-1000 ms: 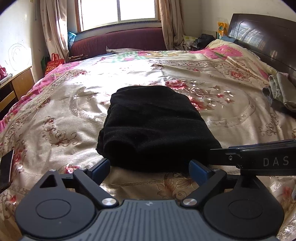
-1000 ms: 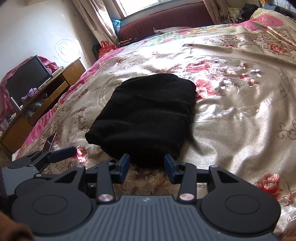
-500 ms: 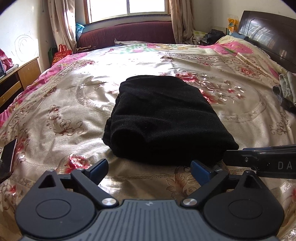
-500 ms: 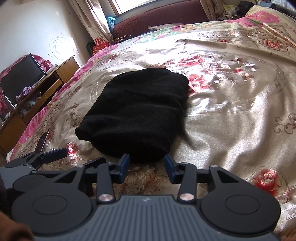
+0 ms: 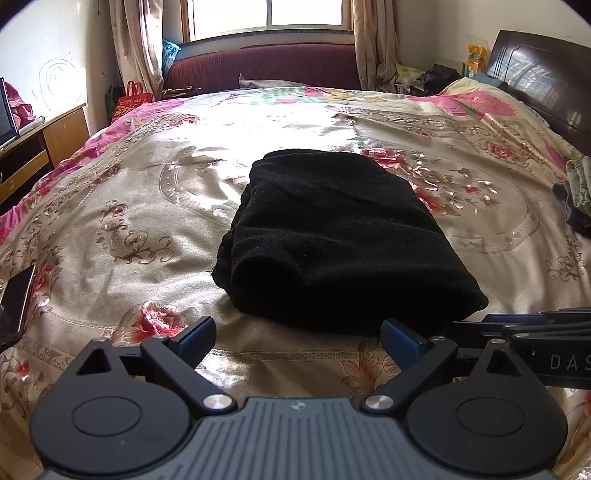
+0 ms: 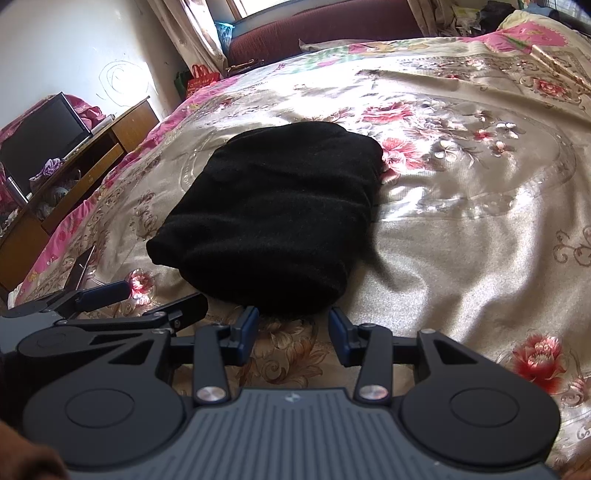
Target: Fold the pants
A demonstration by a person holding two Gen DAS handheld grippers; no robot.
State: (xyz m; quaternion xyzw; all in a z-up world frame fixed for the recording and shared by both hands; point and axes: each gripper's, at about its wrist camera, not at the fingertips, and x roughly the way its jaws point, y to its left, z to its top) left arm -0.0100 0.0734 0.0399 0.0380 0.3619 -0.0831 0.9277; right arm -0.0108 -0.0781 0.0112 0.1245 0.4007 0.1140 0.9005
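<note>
Sunlit from the far window [image 5: 267, 14], the bed [image 5: 129, 221] wears a gold floral cover. At its near left edge lies a dark phone [image 5: 16, 299]. Left of centre, the left gripper [image 5: 297, 338] hovers with jaws wide apart, empty. The folded black pants [image 5: 332, 236] lie mid-bed, just beyond both grippers. The right gripper [image 6: 292, 334] also stands parted, gripping nothing. Grey clothes [image 5: 578, 184] rest far right.
</note>
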